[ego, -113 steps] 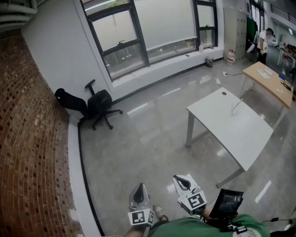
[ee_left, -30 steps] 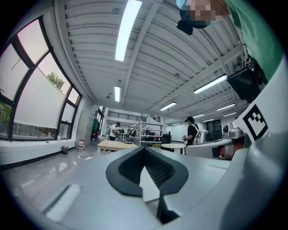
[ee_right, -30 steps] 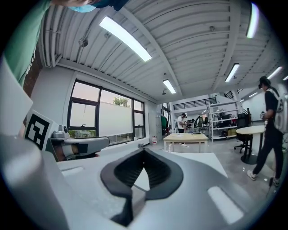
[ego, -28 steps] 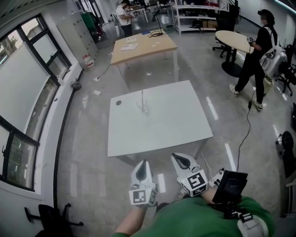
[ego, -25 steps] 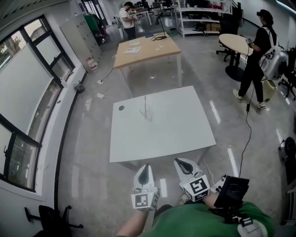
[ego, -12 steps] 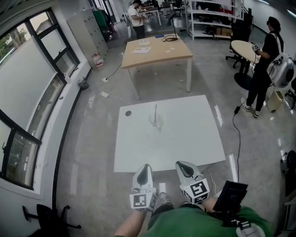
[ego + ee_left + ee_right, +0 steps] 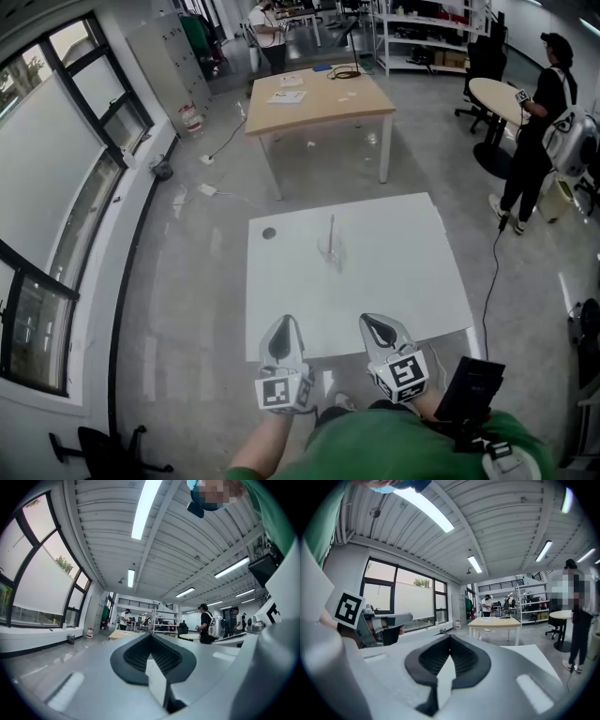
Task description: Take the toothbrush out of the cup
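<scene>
A clear cup stands near the middle of the white table, with a thin toothbrush upright in it. Both grippers are held side by side at the table's near edge, well short of the cup. In the head view my left gripper is to the cup's lower left and my right gripper to its lower right. The left gripper has its jaws closed together, empty. The right gripper is likewise shut on nothing. Neither gripper view shows the cup.
A dark round spot marks the white table's far left corner. Behind it stands a wooden table with papers and a cable. A person stands by a round table at right. Windows line the left wall; an office chair sits low left.
The white table has drawn nearer in the head view. Both grippers, still shut, have come forward to its near edge. Several seconds back the view faced the window wall.
</scene>
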`<state>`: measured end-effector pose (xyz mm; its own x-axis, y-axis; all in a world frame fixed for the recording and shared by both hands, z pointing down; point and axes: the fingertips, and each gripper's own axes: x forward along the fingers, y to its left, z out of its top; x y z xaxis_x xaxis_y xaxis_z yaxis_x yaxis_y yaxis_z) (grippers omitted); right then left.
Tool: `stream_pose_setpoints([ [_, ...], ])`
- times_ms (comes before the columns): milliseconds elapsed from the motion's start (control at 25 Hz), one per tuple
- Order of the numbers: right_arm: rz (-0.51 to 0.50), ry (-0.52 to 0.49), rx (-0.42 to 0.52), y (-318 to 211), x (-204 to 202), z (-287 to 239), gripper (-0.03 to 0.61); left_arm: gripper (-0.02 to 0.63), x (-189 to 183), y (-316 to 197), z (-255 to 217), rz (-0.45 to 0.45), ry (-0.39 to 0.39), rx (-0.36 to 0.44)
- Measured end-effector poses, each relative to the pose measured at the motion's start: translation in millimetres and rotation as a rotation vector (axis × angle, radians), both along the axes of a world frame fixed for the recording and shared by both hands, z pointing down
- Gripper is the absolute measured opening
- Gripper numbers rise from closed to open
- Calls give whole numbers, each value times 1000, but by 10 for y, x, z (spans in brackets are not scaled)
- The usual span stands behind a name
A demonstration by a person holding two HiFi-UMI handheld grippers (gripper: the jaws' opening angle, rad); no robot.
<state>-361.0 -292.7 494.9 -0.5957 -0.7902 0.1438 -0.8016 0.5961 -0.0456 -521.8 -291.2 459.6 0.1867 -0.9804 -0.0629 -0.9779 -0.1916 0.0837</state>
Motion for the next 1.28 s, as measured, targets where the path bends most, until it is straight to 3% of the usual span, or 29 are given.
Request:
stream_pose_setpoints([
  [440,32,4,20,-364,-126,-61,3,6,-380,-561,-236,-31,23,33],
  [840,-1,-24,18,-1001,130,-34,3,8,-306,-1235,-274,-76,20,49],
  [1040,-46,-31,0,-1471,280,88,3,8,-26,-1672,-137,-93,7,15],
  [1280,-52,-16,-32,-1665,399,142,3,8,80,-1850,-3,-99,13,-26],
])
